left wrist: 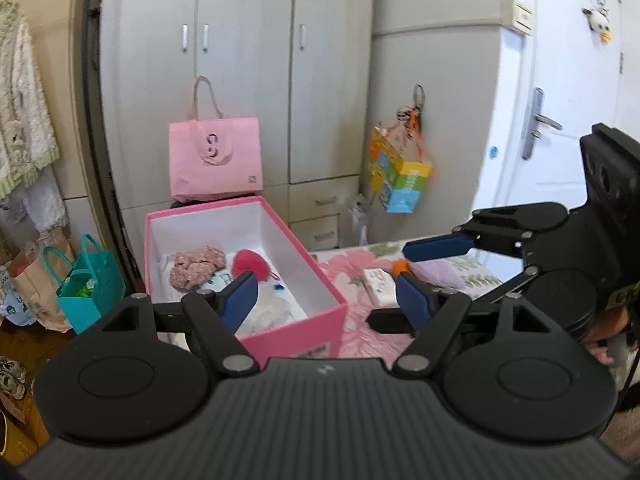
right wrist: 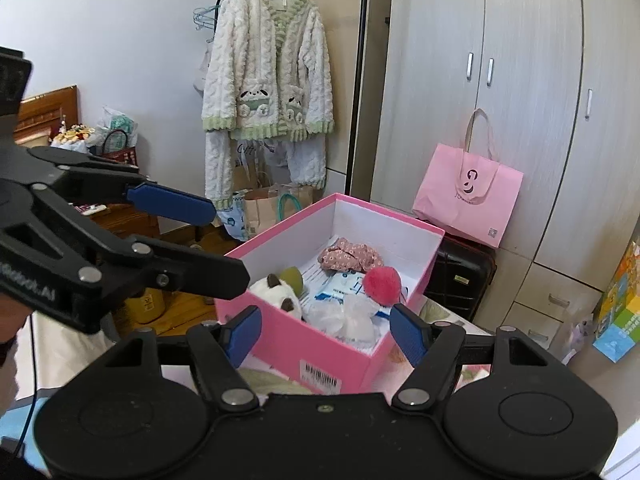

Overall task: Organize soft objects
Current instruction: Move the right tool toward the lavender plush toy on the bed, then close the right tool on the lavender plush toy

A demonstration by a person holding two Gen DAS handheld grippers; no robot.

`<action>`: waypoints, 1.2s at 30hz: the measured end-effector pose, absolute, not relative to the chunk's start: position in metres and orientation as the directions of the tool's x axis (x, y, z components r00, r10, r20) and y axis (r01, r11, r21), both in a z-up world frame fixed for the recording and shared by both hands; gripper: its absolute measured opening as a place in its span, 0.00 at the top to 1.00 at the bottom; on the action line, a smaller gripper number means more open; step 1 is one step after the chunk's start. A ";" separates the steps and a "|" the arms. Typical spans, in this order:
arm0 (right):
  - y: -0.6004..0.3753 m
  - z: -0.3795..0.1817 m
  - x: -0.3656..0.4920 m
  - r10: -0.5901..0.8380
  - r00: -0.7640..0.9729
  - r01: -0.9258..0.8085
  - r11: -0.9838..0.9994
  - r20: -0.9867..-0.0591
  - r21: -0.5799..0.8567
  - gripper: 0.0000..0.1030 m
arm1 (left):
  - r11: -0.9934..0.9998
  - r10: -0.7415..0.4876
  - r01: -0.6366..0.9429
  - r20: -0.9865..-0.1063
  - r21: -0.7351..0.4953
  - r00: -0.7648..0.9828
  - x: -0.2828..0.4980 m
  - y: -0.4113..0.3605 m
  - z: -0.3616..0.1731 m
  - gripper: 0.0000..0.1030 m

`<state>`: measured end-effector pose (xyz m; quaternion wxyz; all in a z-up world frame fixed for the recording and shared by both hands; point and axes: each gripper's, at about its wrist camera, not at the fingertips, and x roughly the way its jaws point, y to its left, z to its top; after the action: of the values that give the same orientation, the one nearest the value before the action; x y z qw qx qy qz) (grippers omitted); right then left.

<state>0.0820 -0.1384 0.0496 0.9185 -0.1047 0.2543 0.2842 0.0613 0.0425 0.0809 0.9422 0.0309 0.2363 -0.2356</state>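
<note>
Hovering before the pink box (right wrist: 340,360), both tools spread wide and empty, pink pom-pom (right wrist: 382,285) inside beyond the right tool (right wrist: 326,334), left tool (left wrist: 328,298) alongside

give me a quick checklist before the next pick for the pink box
1. Left gripper empty, jaws apart: ok
2. Right gripper empty, jaws apart: ok
3. Pink box open on top, no lid in the way: ok
4. Room left in the box beside the red pompom and floral cloth: ok
5. Tissue pack still out on the floral bedspread: not ok
6. Orange item behind the right gripper's finger, whether soft: cannot tell
</note>
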 end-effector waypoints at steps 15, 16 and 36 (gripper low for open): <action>-0.235 0.033 0.007 0.455 0.703 -0.538 0.843 -0.547 0.008 0.23 | 0.765 -0.555 0.639 -0.586 -0.081 0.591 0.032 -0.020 0.053 0.25; -0.241 0.030 0.005 0.448 0.707 -0.529 0.849 -0.547 0.010 0.23 | 0.755 -0.563 0.650 -0.591 -0.083 0.578 0.031 -0.025 0.050 0.25; -0.339 -0.054 0.041 0.303 0.824 -0.318 0.947 -0.478 0.052 0.22 | 0.755 -0.574 0.631 -0.644 -0.179 0.505 0.105 -0.104 -0.018 0.28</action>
<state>0.0410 -0.3392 -0.0543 0.9550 -0.0149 0.2476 0.1626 0.1046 -0.1041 -0.0177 0.8666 0.0396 0.3557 -0.3477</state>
